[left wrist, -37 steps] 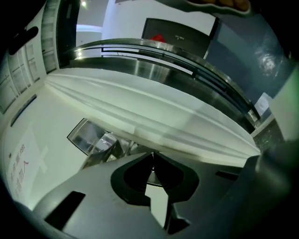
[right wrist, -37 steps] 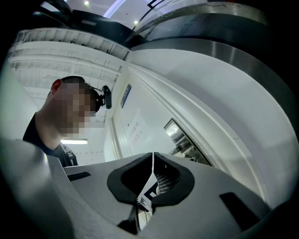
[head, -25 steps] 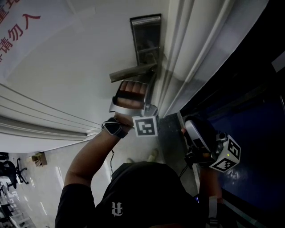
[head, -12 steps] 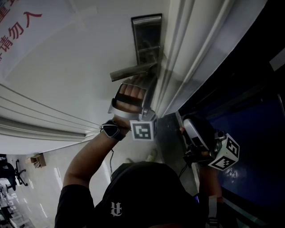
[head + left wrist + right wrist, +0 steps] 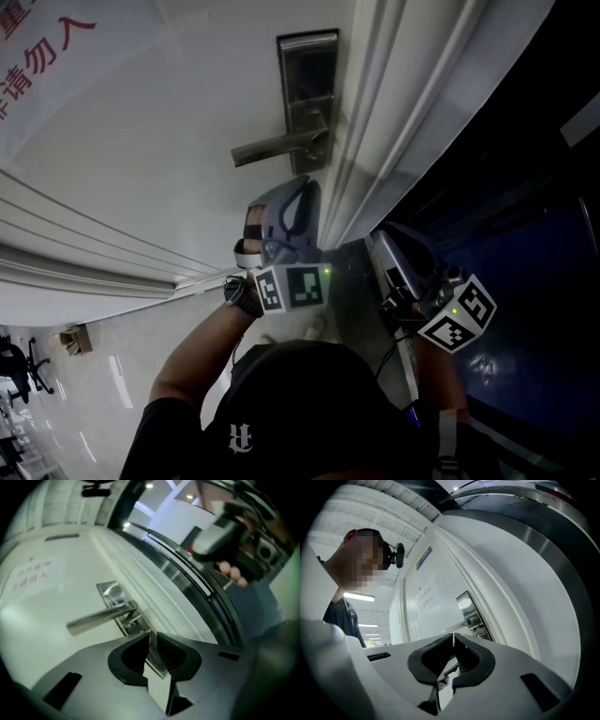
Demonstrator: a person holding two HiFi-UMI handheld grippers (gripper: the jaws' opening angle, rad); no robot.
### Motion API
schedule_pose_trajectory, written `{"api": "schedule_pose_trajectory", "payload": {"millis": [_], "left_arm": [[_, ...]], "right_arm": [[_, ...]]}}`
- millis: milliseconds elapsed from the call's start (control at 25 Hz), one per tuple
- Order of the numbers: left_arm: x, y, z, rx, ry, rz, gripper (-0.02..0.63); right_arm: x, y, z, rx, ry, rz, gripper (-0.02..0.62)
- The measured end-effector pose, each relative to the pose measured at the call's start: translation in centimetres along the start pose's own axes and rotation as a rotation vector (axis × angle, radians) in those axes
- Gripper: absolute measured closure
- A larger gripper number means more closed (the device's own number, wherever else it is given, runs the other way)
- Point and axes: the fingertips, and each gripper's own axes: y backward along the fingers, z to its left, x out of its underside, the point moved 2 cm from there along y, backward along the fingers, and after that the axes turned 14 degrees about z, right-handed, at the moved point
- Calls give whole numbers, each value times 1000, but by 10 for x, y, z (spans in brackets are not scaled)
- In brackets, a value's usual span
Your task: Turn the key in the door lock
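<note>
Steel lock plate with its handle sits on the white door, close to the door's edge. Just below the handle, the left gripper points at the plate without touching it, jaws a narrow slit apart, nothing between them. Lower, beside the door edge, the right gripper has its jaws closed tip to tip, empty. No view resolves the key.
</note>
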Motion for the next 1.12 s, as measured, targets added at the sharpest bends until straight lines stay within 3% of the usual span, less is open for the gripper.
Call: {"api": "schedule_pose_trajectory", "payload": {"millis": [160, 240, 440, 600, 800, 960, 1120], "left_arm": [[17, -11, 13, 203, 574, 56, 551], [24, -17, 15, 304, 823, 65, 551], [16, -24, 18, 463, 1196, 0, 548], [6, -29, 26, 533, 1391, -70, 543], [8, -43, 24, 588, 1639, -70, 532], [9, -52, 24, 600, 1731, -85, 529], [9, -60, 22, 596, 1760, -76, 529]], "right_arm": [[-2, -12, -5, 125, 159, 42, 578], [-2, -16, -6, 156, 203, 57, 580], [0, -17, -8, 140, 173, 55, 580], [1, -14, -9, 123, 151, 52, 578], [-2, -8, -10, 99, 125, 40, 578], [-4, -5, -10, 82, 112, 37, 578], [-5, -2, -12, 62, 84, 31, 580]]}}
